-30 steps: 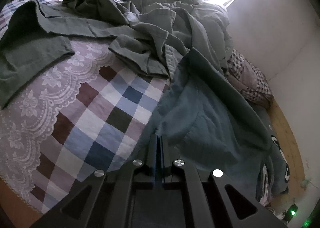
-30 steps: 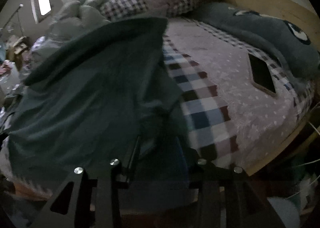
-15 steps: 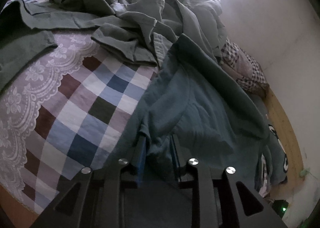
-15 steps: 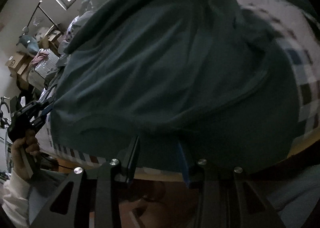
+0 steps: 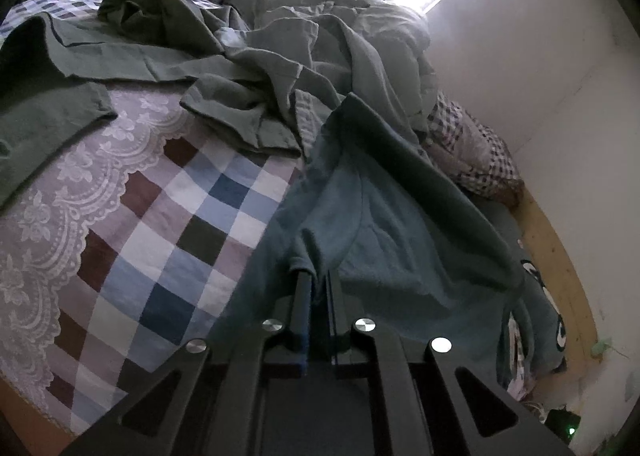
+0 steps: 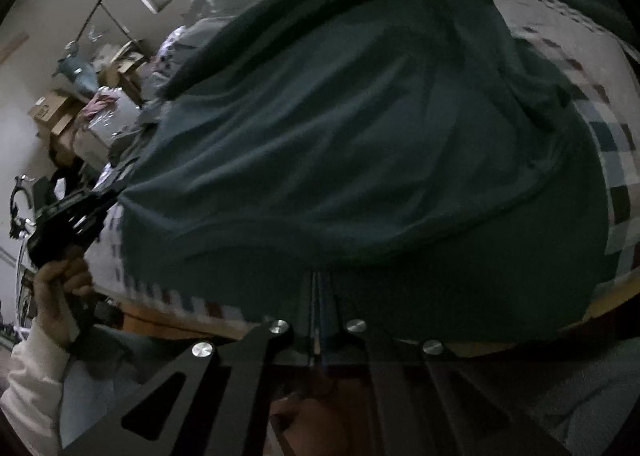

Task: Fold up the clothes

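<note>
Nearest to us, the left gripper [image 5: 318, 282] has its two fingers pressed together on a bunched edge of the teal garment [image 5: 384, 240], with a fold of cloth showing between them. In the right wrist view the right gripper [image 6: 320, 288] also has its fingers drawn close on the near hem of the same garment, and the cloth hangs out over the near edge of the bed [image 5: 132, 252].

In that view a hand [image 6: 60, 276] at the far left grips the other tool, and the garment stretches between the two grips, pulled fairly taut along its near edge. The picture is blurred, so we cannot tell its finer creases.

Farther out, the body of the garment runs up across the checked bedspread, rumpled, with one long ridge and no clean fold line that we can see. We judge it is spread and held, not folded, though whether this is a pull to flatten or the start of a fold we cannot tell.

Beyond and to the left lies a heap of green clothes [image 5: 256, 68], tangled and unfolded. So most of the folding looks to be left.
</note>
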Demonstrator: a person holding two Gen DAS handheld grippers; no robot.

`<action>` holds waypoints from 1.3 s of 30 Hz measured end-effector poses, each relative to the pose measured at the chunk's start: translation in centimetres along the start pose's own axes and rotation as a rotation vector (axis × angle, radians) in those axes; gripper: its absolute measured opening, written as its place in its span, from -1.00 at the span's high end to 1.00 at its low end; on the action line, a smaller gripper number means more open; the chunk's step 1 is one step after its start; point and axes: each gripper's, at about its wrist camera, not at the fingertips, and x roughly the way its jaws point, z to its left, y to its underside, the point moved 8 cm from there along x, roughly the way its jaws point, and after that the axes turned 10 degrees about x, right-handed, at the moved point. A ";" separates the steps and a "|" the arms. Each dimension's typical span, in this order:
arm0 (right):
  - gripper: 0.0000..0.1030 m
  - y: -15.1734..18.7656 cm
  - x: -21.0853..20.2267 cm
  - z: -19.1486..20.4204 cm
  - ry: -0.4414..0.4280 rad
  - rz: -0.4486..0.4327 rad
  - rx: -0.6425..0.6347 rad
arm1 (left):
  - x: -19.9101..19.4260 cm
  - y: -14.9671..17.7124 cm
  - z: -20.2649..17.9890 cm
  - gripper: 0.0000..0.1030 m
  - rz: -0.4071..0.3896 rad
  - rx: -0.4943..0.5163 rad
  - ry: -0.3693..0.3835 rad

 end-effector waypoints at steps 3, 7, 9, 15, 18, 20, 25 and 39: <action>1.00 1.3 0.8 -0.1 0.022 0.049 -0.015 | 0.4 0.4 0.1 0.90 0.023 0.003 -0.011; 1.00 1.5 1.9 -1.8 0.052 0.070 0.047 | 0.9 0.9 0.2 0.89 0.053 0.007 -0.025; 0.93 0.4 1.2 -2.2 0.008 0.022 0.095 | 1.1 1.1 0.2 0.89 0.068 0.009 -0.032; 0.20 -1.1 0.8 -3.0 -0.068 -0.027 0.212 | 1.2 1.4 0.5 0.89 0.078 -0.019 -0.015; 0.20 -1.3 2.0 -2.4 -0.072 -0.010 0.223 | 1.3 1.4 0.3 0.87 0.087 -0.011 -0.014; 0.20 -1.6 2.2 -2.4 -0.069 -0.012 0.224 | 1.2 1.6 0.1 0.87 0.091 -0.007 -0.004; 0.80 -2.1 1.9 -3.1 -0.049 -0.022 0.223 | 0.8 1.5 0.2 0.88 0.081 0.008 -0.020; 0.87 0.0 2.1 -2.0 -0.007 0.044 0.139 | 0.4 1.1 1.4 0.89 0.062 -0.020 -0.058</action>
